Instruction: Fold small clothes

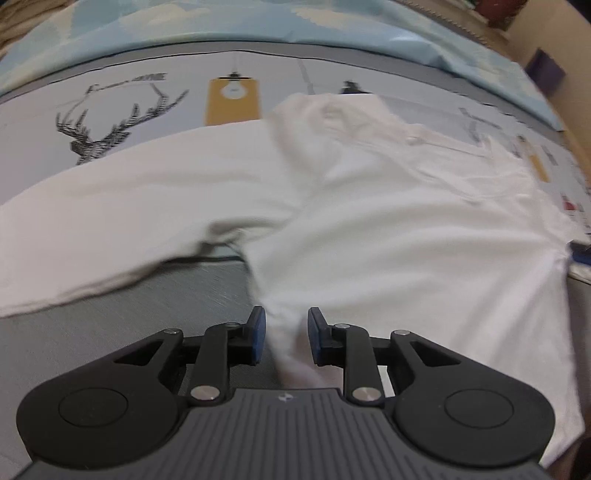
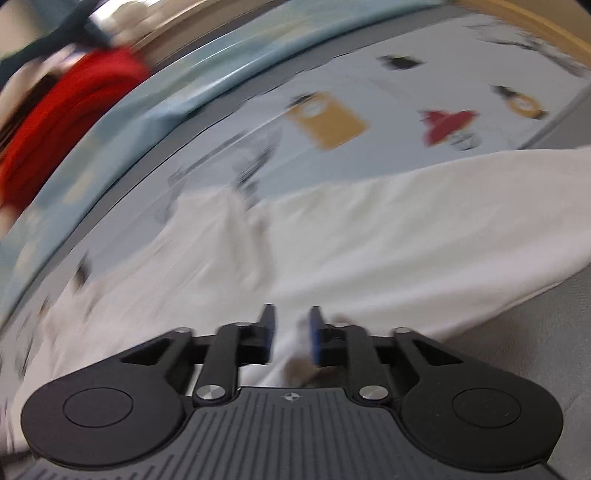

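Note:
A white garment [image 1: 369, 229] lies spread and rumpled on a bed, with one part reaching left and a wrinkled part at the back. My left gripper [image 1: 287, 325] is shut on a gathered fold at the garment's near edge, and cloth fills the gap between the blue pads. In the blurred right wrist view the same white garment [image 2: 369, 229] runs across the middle. My right gripper [image 2: 291, 325] holds a bunch of it between its pads, with folds drawn up toward the jaws.
Under the garment lies a pale printed sheet [image 1: 110, 110] with a deer drawing and yellow tags, bordered by a grey band [image 1: 110, 332]. A light blue blanket [image 1: 221, 22] lies along the far side. Red cloth [image 2: 55, 122] sits beyond the bed at the upper left.

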### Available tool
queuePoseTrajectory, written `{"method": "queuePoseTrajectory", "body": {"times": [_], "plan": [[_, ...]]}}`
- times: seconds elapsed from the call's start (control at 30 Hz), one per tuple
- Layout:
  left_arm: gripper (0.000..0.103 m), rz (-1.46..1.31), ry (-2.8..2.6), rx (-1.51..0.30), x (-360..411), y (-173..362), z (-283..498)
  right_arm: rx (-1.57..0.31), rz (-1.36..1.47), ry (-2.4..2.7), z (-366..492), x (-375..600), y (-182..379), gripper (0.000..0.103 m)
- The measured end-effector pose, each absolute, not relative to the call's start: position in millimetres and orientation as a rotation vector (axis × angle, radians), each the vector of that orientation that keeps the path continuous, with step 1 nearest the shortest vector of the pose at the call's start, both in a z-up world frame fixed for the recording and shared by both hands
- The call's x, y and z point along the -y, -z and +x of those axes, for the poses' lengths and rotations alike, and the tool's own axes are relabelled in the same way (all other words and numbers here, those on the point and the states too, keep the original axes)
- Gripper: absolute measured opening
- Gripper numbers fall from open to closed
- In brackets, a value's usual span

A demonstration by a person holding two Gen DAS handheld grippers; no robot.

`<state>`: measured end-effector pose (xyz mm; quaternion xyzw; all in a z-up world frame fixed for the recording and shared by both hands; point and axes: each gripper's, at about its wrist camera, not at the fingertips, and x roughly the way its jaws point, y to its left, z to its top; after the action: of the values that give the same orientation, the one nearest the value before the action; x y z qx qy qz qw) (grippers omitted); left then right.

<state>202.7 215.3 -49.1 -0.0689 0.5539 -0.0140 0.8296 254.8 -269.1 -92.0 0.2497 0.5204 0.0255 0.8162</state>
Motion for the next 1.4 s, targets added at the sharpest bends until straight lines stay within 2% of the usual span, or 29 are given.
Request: {"method": "queuePoseTrajectory", "body": {"times": [0.03,0.07,0.13,0.17,0.2,0.47,0.5,0.57,0.63,0.67,0.7,0.87,1.03,1.23,1.3,1.4], "plan": [[0.028,-0.146,0.036,-1.177,-212.5,47.8,199.7,-1.132,0.505,-0.091,250.6,262.3,93.5,0.044],[0.028,-0.138,0.042,-1.18,-207.7,46.7,196.6,-1.151,0.476,-0.118,245.9,256.4,96.2,0.045],[0.028,-0.114,0.049,-1.185,-199.0,45.5,190.7,-1.173,0.432,-0.139,238.6,247.2,103.9,0.043],[0.028,-0.106,0.054,-1.189,-195.6,45.5,187.9,-1.174,0.414,-0.131,233.9,245.6,107.7,0.038],[0.028,-0.099,0.058,-1.193,-192.8,45.8,185.2,-1.18,0.408,-0.135,230.6,246.1,110.0,0.001],[0.028,-0.023,0.158,-1.284,-175.6,65.9,172.0,-1.209,0.361,0.06,205.5,268.1,95.4,0.003],[0.028,-0.027,0.18,-1.294,-174.2,68.8,170.4,-1.185,0.341,0.059,204.8,266.3,89.6,0.007],[0.028,-0.024,0.236,-1.323,-170.5,76.7,165.8,-1.153,0.369,-0.016,202.6,262.6,84.4,0.007],[0.028,0.022,0.275,-1.364,-166.8,88.0,159.4,-1.197,0.357,-0.094,202.9,252.8,89.7,0.022],[0.028,0.055,0.295,-1.357,-165.5,90.1,155.4,-1.248,0.304,-0.092,202.7,246.4,97.3,0.024],[0.028,0.057,0.307,-1.351,-166.9,88.7,153.5,-1.298,0.233,-0.063,201.7,240.6,106.3,0.025],[0.028,0.014,0.272,-1.334,-189.3,78.0,142.6,-1.252,0.228,-0.035,198.5,237.6,99.0,0.028],[0.028,0.02,0.299,-1.392,-192.8,94.5,113.9,-1.292,0.142,-0.046,198.9,233.4,106.1,0.033],[0.028,0.096,0.322,-1.471,-188.9,91.9,73.3,-1.428,0.074,-0.085,176.0,242.4,84.0,0.04],[0.028,0.094,0.322,-1.481,-187.4,91.6,55.4,-1.48,0.046,-0.127,149.2,242.6,85.0,0.044],[0.027,0.092,0.297,-1.48,-183.8,91.9,31.6,-1.565,0.085,-0.172,110.9,245.2,99.4,0.044]]}}
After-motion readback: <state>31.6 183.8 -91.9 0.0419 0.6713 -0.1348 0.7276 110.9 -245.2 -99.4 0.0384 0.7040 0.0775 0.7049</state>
